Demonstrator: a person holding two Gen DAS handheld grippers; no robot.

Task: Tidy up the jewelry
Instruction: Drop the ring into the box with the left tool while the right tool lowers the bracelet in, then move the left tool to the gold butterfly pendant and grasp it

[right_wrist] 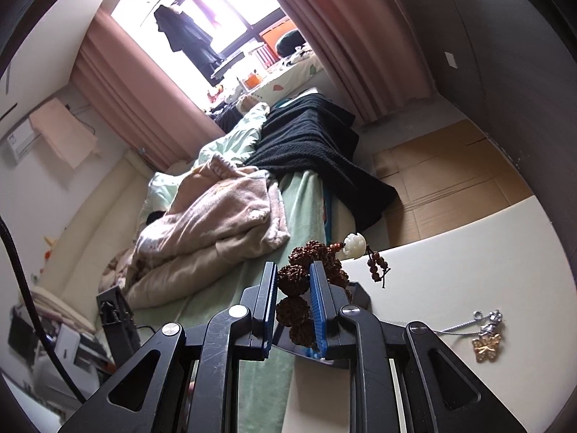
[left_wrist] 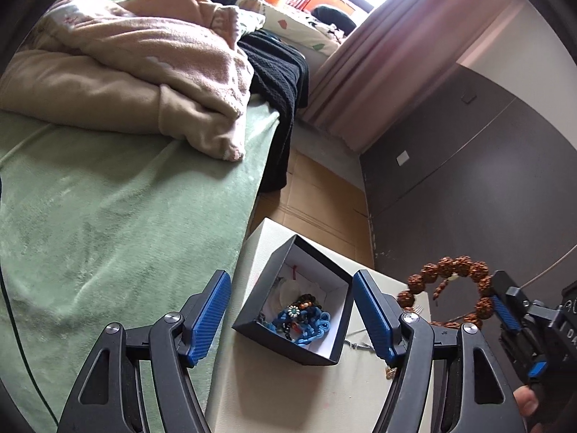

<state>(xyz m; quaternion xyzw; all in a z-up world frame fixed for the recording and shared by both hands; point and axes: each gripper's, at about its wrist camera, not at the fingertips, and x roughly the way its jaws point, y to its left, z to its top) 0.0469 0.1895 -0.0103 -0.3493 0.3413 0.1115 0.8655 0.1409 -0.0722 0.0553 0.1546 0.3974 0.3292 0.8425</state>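
Bedside white bench [left_wrist: 368,389] beside the green bed [left_wrist: 108,216] | our right tool [right_wrist: 294,301] clamps the brown bead bracelet [left_wrist: 450,288] aloft, likely bound for the box | our left tool [left_wrist: 292,321] gapes empty, flanking the black box [left_wrist: 252,310], perhaps to steady it

Daylight floods in from the window [right_wrist: 230,11] at twelve o'clock, blown out to white glare. Fisheye bending curves everything near the dark rim; the room stays soft, evenly lit.

Rough, knobbly brown seed bracelet [right_wrist: 294,281]; matt black cardboard box [left_wrist: 294,305]; fuzzy green bed cover [left_wrist: 108,216]; shiny metal butterfly charm [right_wrist: 487,348].
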